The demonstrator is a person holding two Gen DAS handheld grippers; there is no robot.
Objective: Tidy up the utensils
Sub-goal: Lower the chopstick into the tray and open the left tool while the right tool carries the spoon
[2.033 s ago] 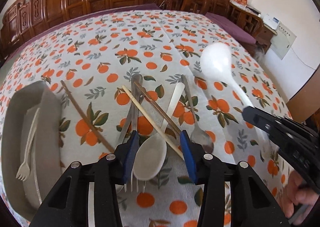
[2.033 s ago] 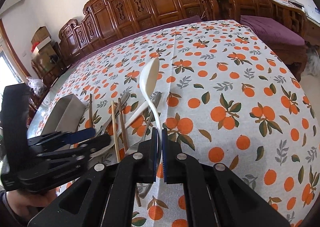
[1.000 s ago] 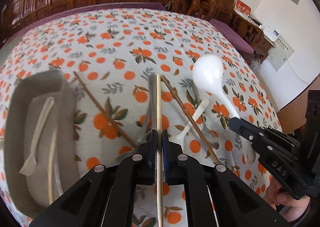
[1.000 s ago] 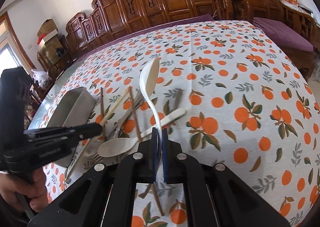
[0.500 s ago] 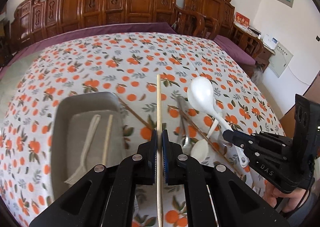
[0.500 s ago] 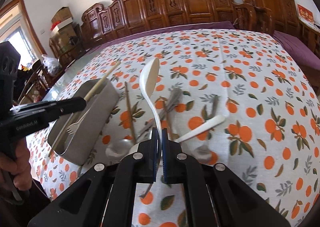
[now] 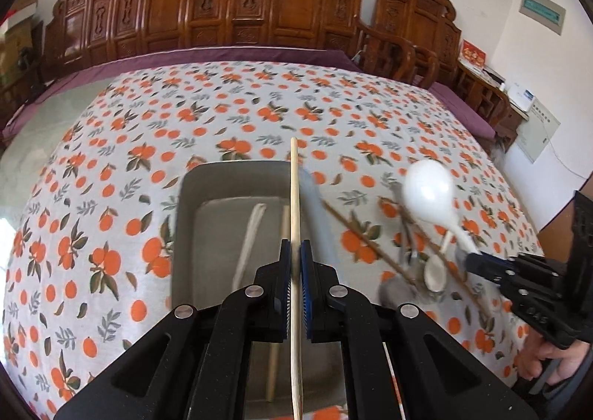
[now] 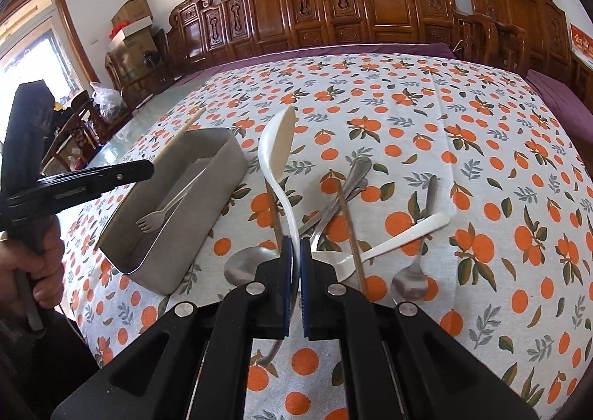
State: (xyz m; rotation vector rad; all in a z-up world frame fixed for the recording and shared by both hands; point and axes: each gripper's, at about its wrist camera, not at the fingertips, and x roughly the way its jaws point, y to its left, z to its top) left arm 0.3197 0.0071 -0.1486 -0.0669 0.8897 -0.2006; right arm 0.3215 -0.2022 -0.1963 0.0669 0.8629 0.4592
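My left gripper is shut on a pale wooden chopstick, held above the grey tray. Inside the tray lie a pale plastic fork and another chopstick. My right gripper is shut on the handle of a large white spoon, lifted over the loose pile. In the right wrist view the tray sits left of the pile, with the fork in it and the left gripper over its near-left rim. The pile holds metal spoons, a white spoon and brown chopsticks.
The table carries an orange-patterned cloth. Carved wooden chairs line its far side and a purple cushion lies at the right. A person's hand grips the left tool's handle at the left edge.
My left gripper carried the pale chopstick leftward from the pile to above the tray. The right gripper shifted left with the white spoon, which stays raised.
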